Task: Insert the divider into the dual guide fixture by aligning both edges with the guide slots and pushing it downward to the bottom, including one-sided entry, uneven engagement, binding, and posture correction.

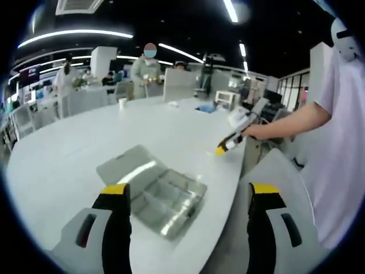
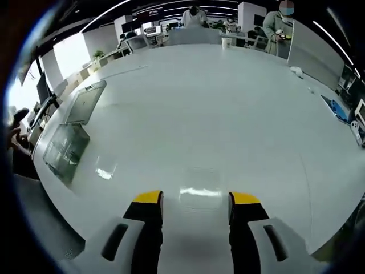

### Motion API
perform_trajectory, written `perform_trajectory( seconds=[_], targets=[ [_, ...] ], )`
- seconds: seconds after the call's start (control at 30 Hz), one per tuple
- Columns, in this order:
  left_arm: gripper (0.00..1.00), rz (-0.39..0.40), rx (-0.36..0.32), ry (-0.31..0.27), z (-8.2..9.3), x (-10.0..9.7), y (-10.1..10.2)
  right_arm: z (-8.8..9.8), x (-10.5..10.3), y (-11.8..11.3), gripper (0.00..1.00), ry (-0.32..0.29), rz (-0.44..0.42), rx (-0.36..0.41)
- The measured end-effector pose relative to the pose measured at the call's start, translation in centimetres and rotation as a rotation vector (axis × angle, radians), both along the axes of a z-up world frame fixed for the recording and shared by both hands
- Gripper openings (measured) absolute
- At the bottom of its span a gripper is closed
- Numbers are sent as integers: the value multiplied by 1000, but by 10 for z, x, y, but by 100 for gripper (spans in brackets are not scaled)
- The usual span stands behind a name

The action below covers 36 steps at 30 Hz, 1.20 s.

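On the left of the left gripper view, the white surface (image 1: 68, 165) carries a clear plastic compartment box (image 1: 154, 191), lid folded back, lying near the surface's edge just ahead of the left tongs (image 1: 191, 197). Those tongs stand wide apart and hold nothing, one yellow-tipped jaw over the box's near corner, the other out past the surface's edge. Further right, the right tongs (image 1: 219, 150) hang over the edge at the end of the person's arm (image 1: 291, 123).

In the right gripper view the same box (image 2: 68, 142) sits far to the left, well apart from the right tongs (image 2: 195, 208), which are also parted and empty above bare surface.

The fixed partitions inside the box look like the guide fixture; I cannot make out a loose divider in either view, so its place is uncertain.

Judging by the box, the divider is probably a thin, light, clear plastic strip: stiff along its length, bendable across it, and slippery. It likely wants a light pinch at the middle of its top edge, so that both ends drop evenly; a grip near one end would probably tip it and bind it in the slots.
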<state>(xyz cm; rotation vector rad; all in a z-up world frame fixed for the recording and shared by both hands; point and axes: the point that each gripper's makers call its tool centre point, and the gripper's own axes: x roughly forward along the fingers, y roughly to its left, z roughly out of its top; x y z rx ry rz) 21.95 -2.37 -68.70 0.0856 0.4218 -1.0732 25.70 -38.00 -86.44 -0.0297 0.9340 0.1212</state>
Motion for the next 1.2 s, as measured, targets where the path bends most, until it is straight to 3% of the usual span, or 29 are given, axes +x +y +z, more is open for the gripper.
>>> perform_trajectory(
  seconds=[0.67,1.2],
  targets=[
    [81,24,-4,2,0,5,6,-6,4,-2,37,35,-37,-47],
    [79,29,-24,-3,1,8,6,-7,5,1,27,109,-48,-52]
  ],
)
